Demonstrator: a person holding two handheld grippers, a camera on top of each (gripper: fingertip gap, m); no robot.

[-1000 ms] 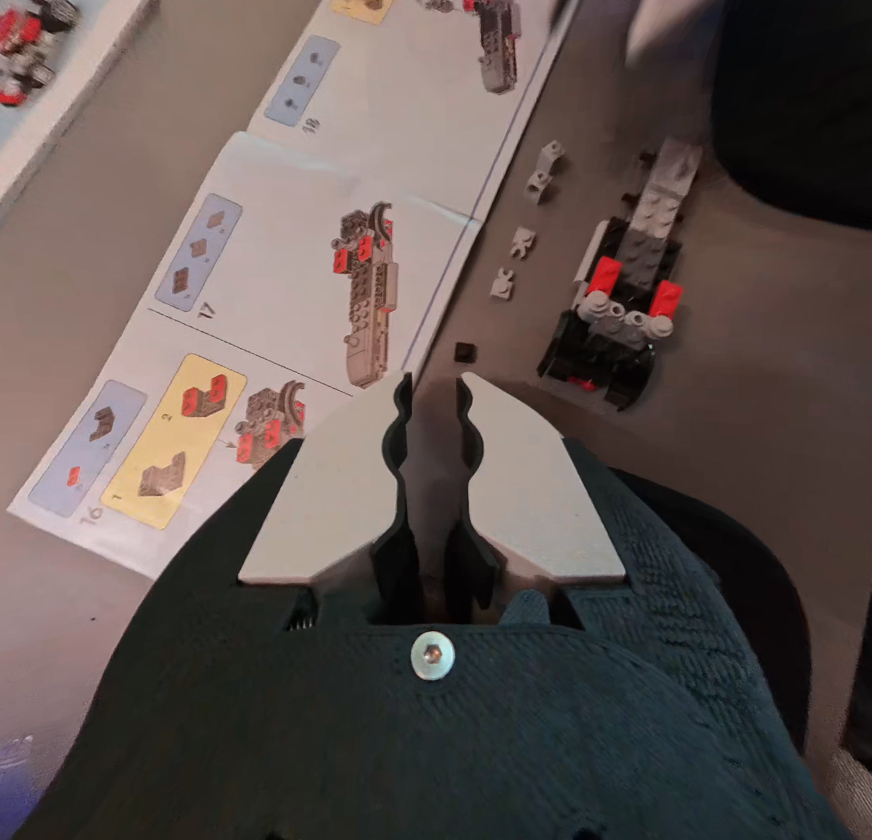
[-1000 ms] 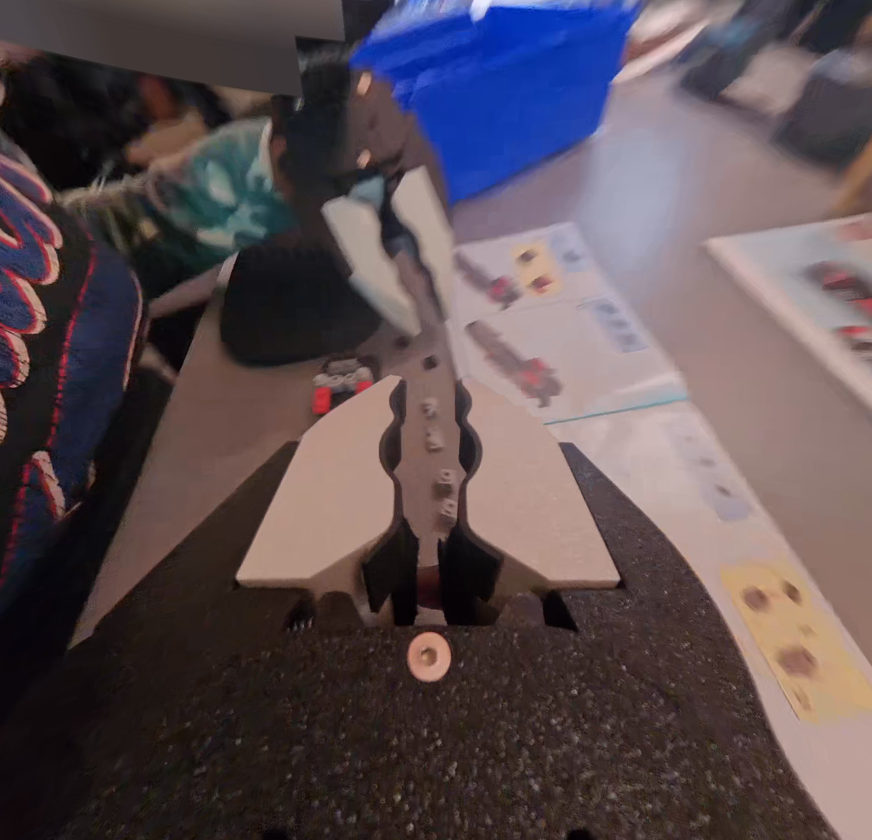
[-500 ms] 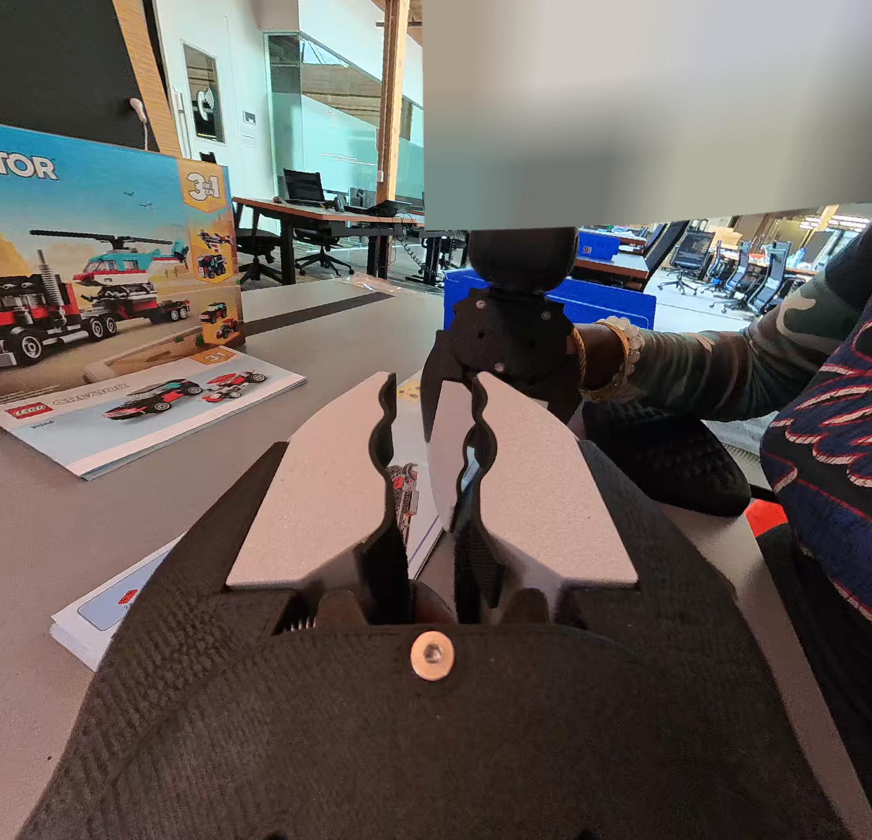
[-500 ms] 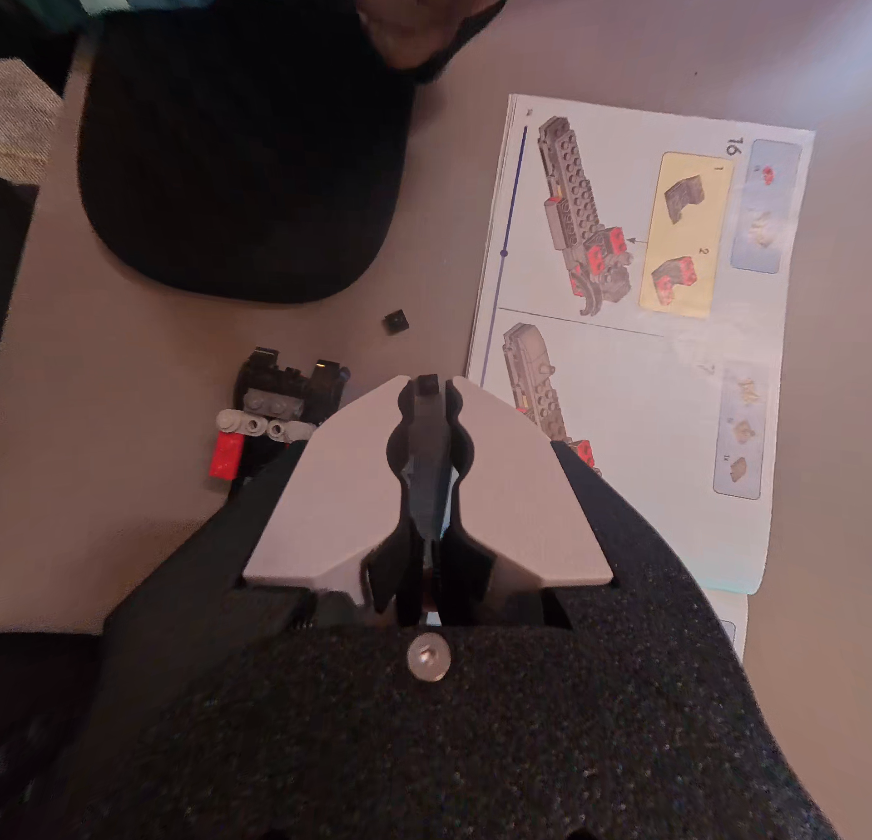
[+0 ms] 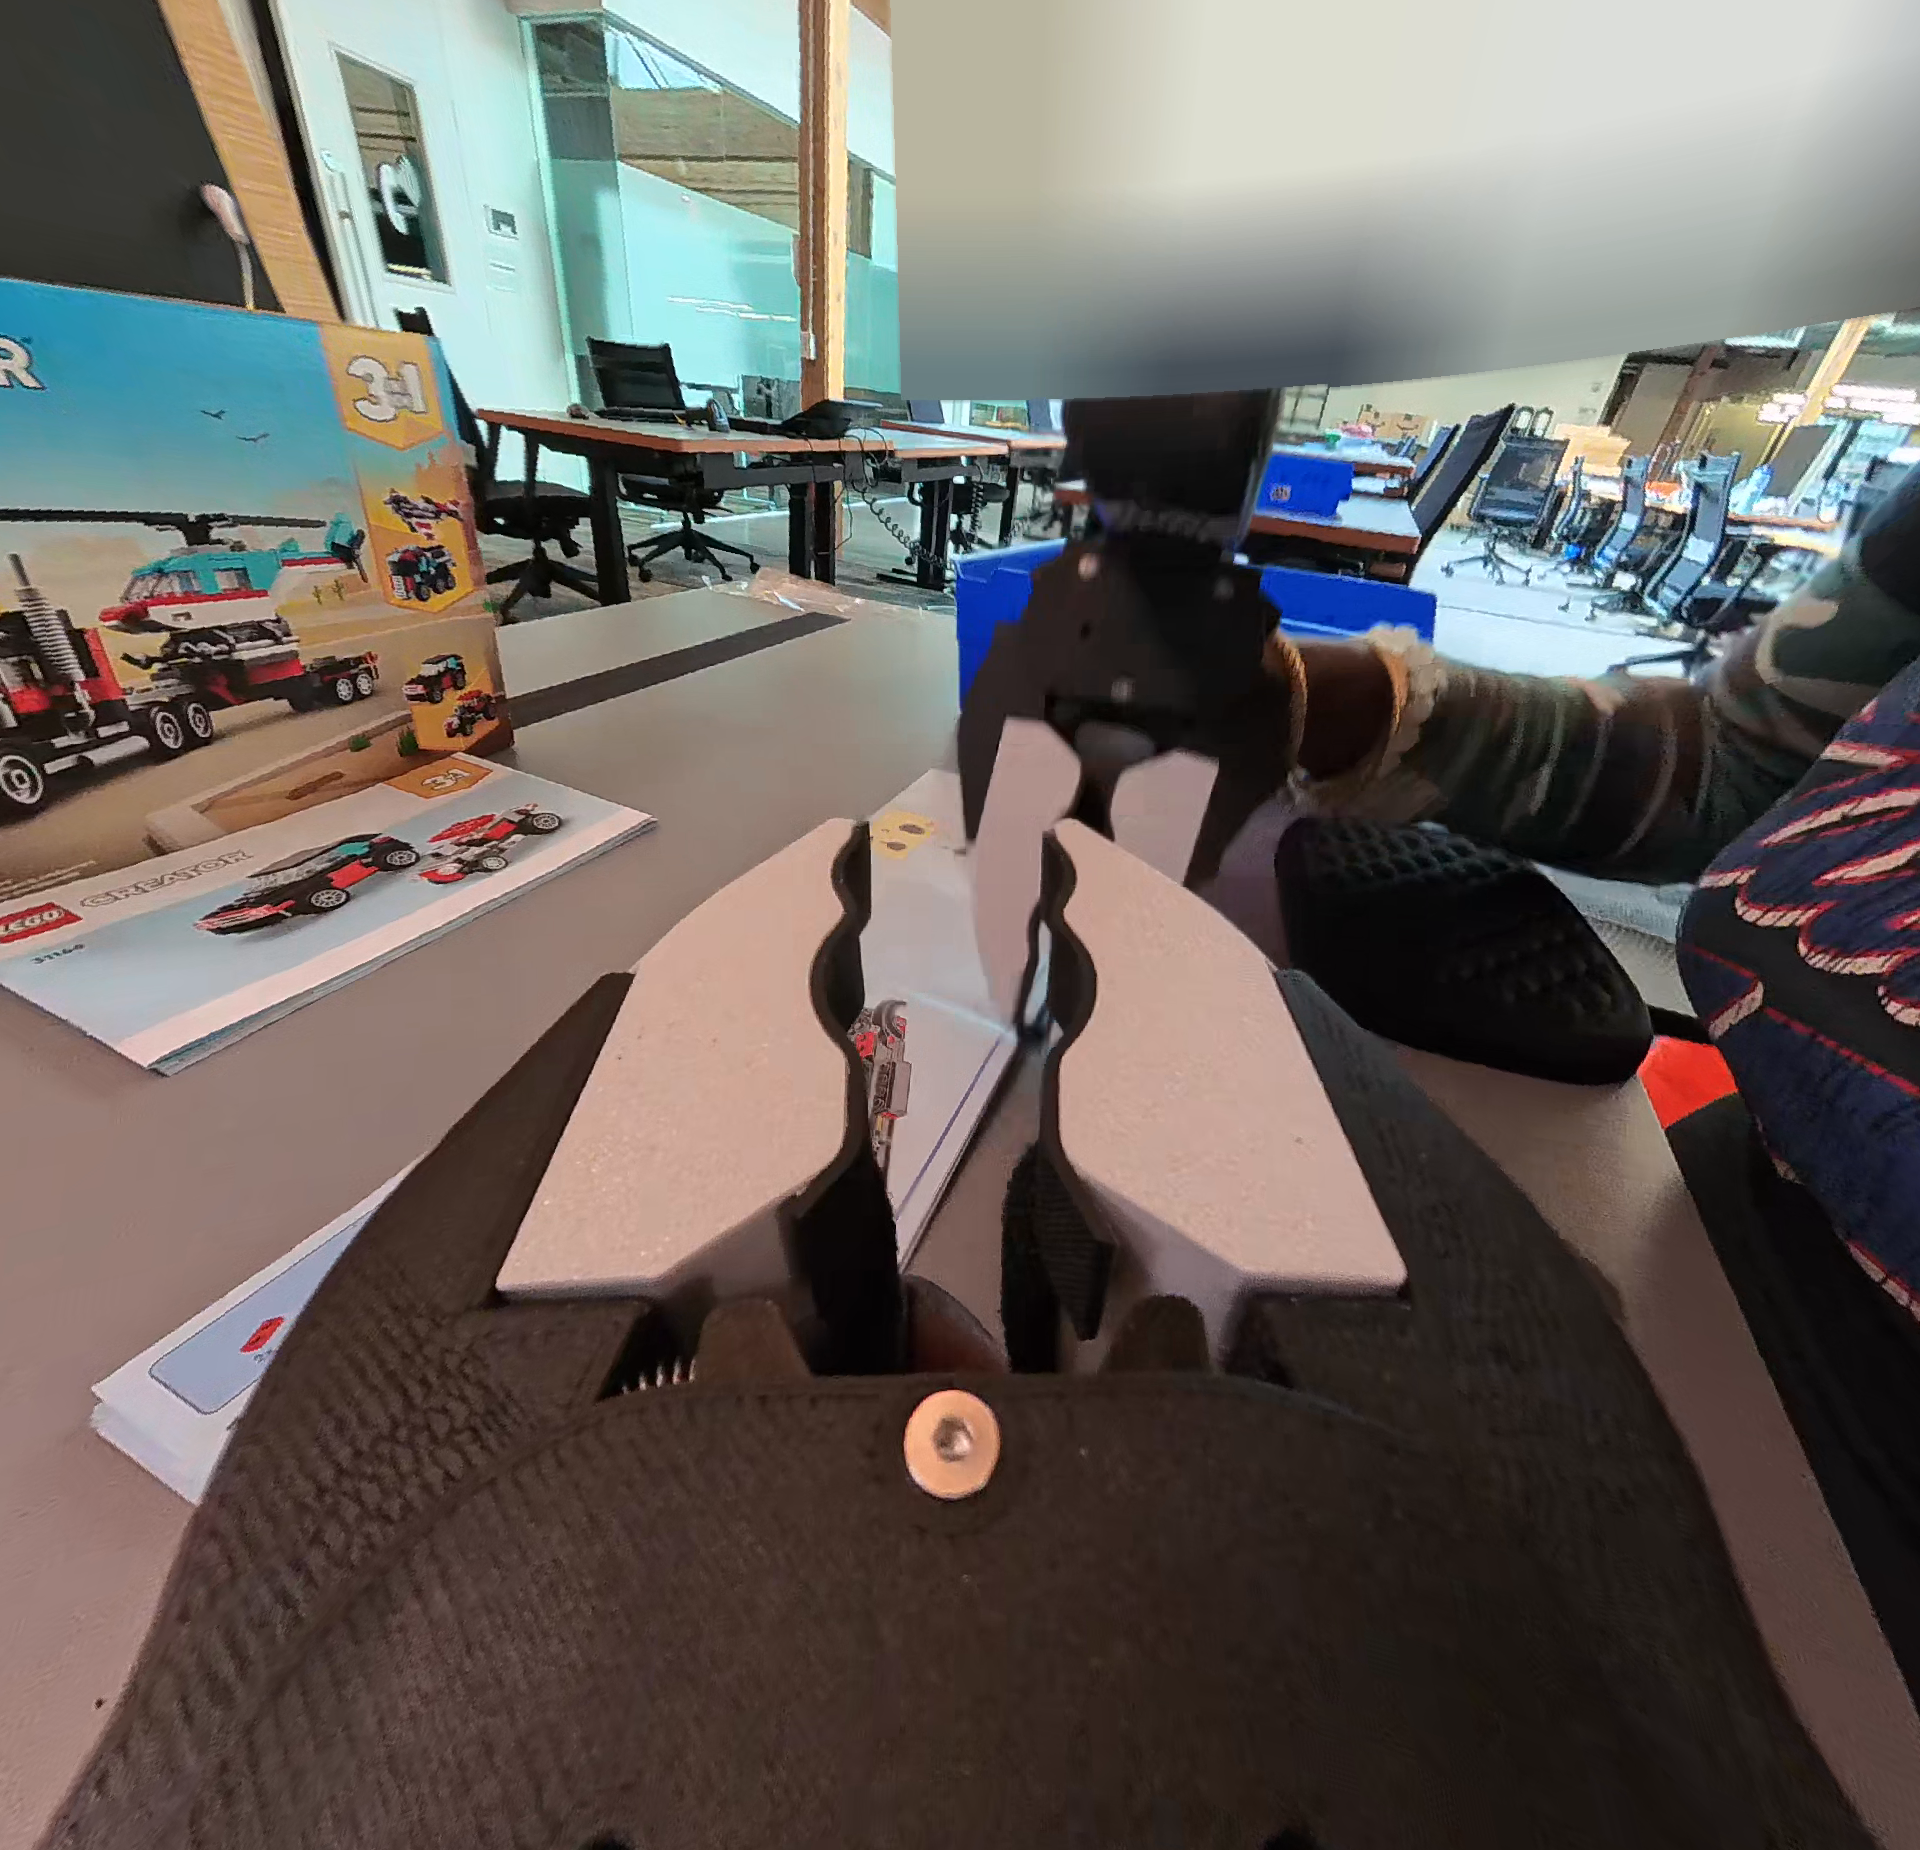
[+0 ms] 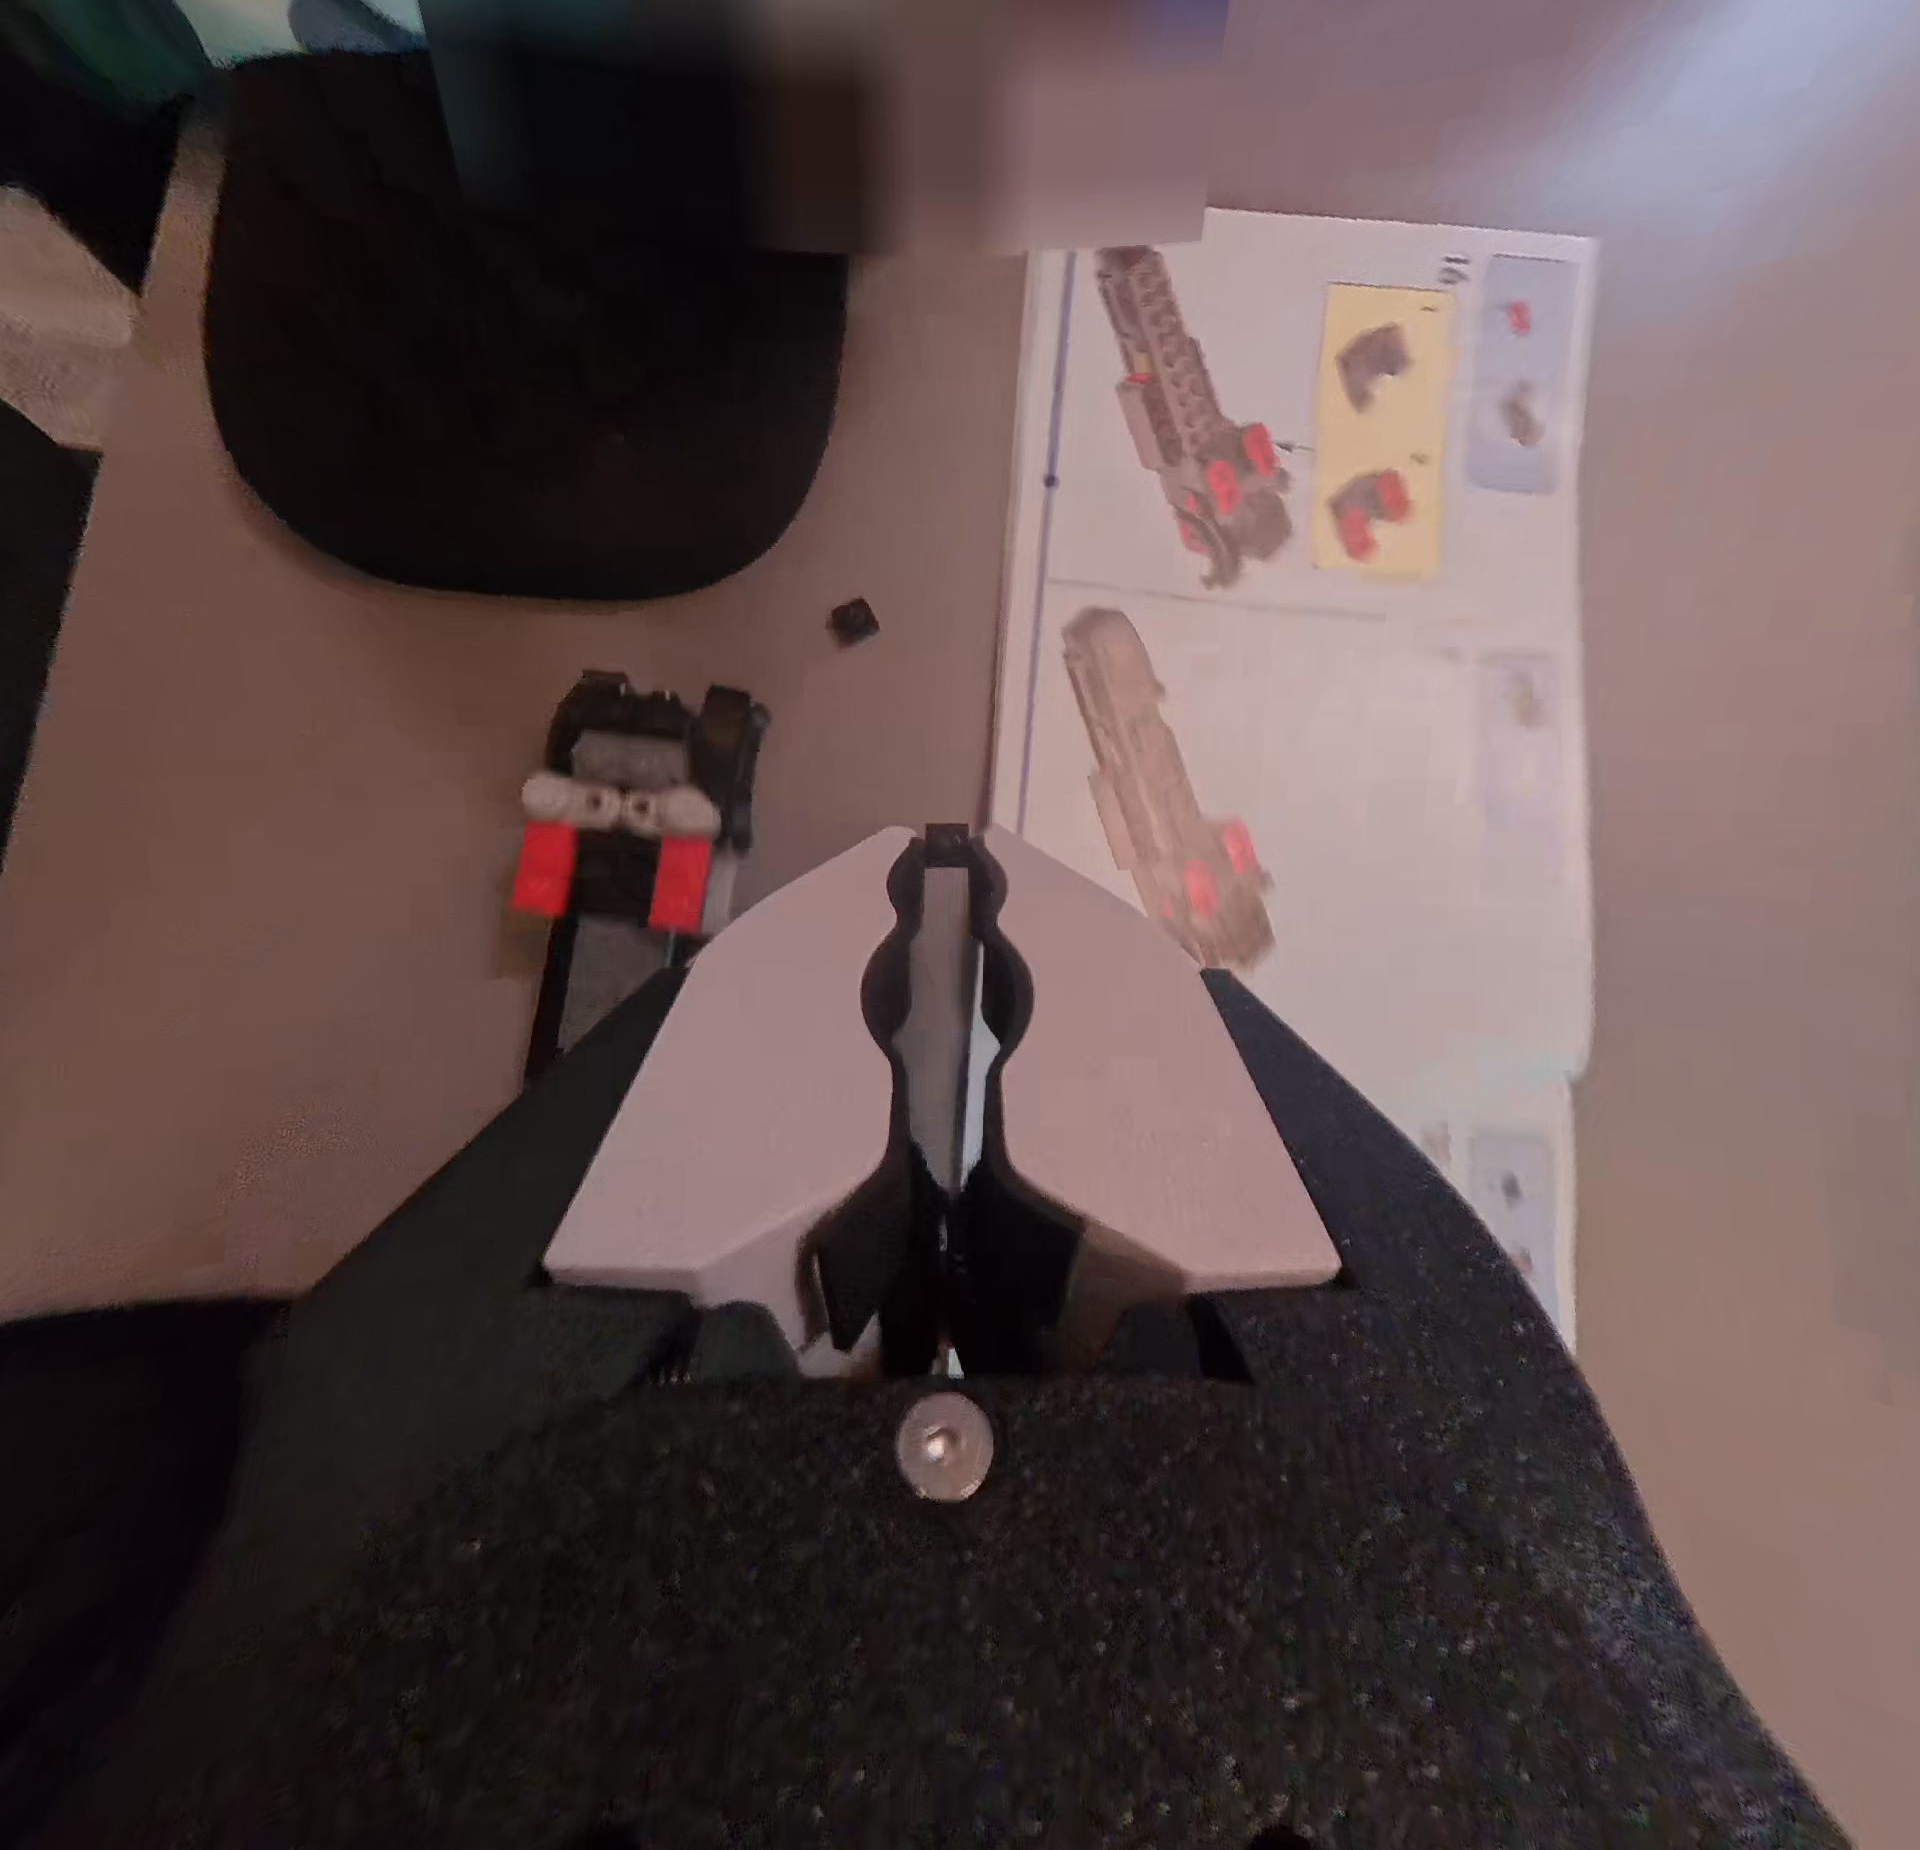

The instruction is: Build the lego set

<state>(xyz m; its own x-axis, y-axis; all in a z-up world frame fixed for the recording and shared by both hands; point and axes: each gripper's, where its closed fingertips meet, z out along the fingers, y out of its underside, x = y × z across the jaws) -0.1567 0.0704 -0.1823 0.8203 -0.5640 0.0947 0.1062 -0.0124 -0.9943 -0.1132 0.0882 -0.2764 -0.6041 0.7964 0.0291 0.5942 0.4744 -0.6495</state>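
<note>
My right hand-held gripper (image 6: pixel 948 836) is clamped on a tiny black piece (image 6: pixel 943 836) above the model (image 6: pixel 623 844) on the desk (image 6: pixel 260 969); left hand-held gripper (image 5: pixel 951 855) apart, empty; risk: piece pops free if squeezed askew; blue bin (image 5: pixel 1340 600), contents unseen.

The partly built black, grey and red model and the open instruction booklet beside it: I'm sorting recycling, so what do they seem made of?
The partly built black, grey and red model looks like hard moulded plastic: studs, crisp block edges. The open instruction booklet looks like thin printed paper, lying flat with a centre fold.
</note>
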